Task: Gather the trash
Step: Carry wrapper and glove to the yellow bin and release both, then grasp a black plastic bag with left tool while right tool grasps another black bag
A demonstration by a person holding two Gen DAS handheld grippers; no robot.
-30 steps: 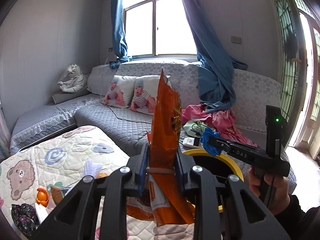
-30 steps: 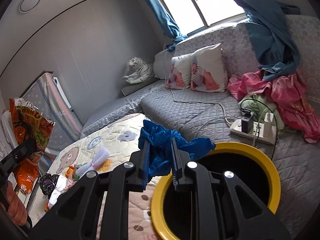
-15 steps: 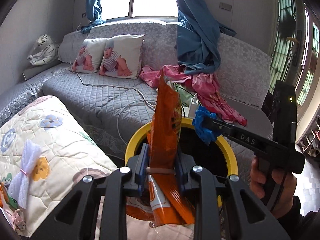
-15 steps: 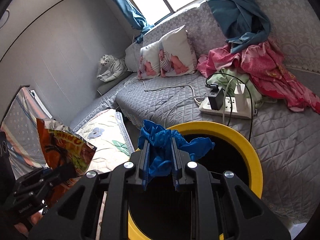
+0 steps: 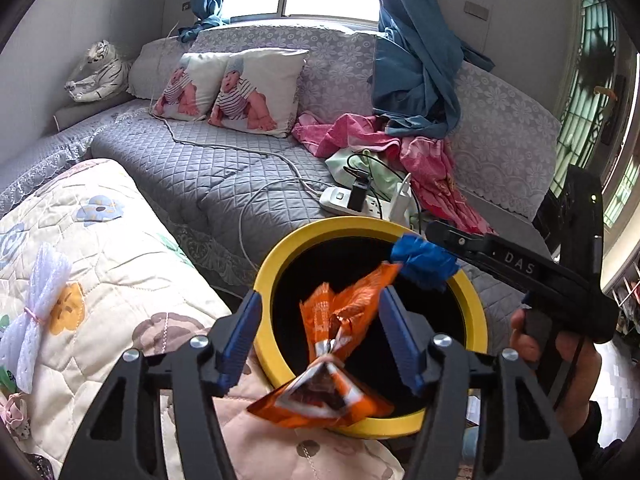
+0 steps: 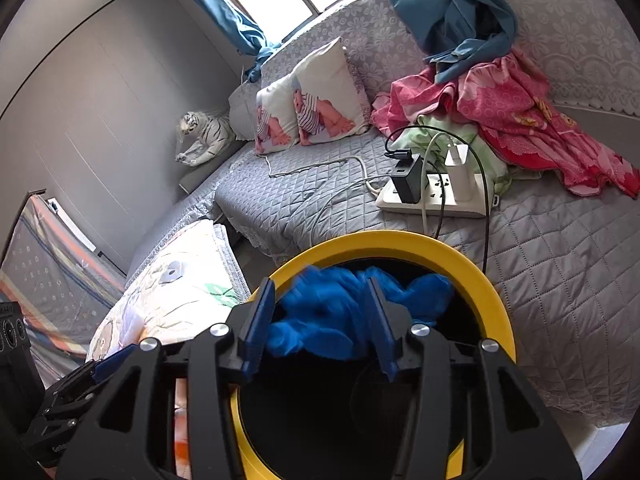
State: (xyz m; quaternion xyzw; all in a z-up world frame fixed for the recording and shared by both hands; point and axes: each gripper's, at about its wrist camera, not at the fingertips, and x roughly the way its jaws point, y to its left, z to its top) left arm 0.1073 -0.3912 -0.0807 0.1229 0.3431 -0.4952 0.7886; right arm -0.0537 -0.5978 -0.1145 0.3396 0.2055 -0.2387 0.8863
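Looking along the left gripper (image 5: pixel 320 336), we see its jaws spread wide, blue ribbed pads well apart. Between them a crinkled orange snack wrapper (image 5: pixel 336 348), foil-lined and twisted at the waist, touches neither pad; it hangs over the mouth of the bin (image 5: pixel 276 268), lower flap crossing the near rim. The bin is round, with a glossy yellow rim and dark interior. It stands between the cream quilted cover (image 5: pixel 120 264) with cartoon patches and the grey diamond-stitched sofa (image 5: pixel 208 172).

In the right wrist view, the right gripper (image 6: pixel 320 316) also has its jaws parted. The crumpled blue plastic wad (image 6: pixel 320 312), soft and blurred, lies between the pads above the bin's opening; we cannot tell whether it touches either pad. In the left wrist view the wad sits at the jaw tips, just over the far rim.

On the sofa: a white power strip (image 6: pixel 436 200) with a black and a white adapter, trailing cables, a rumpled pink floral cloth (image 6: pixel 520 120), two baby-print cushions (image 5: pixel 240 92).
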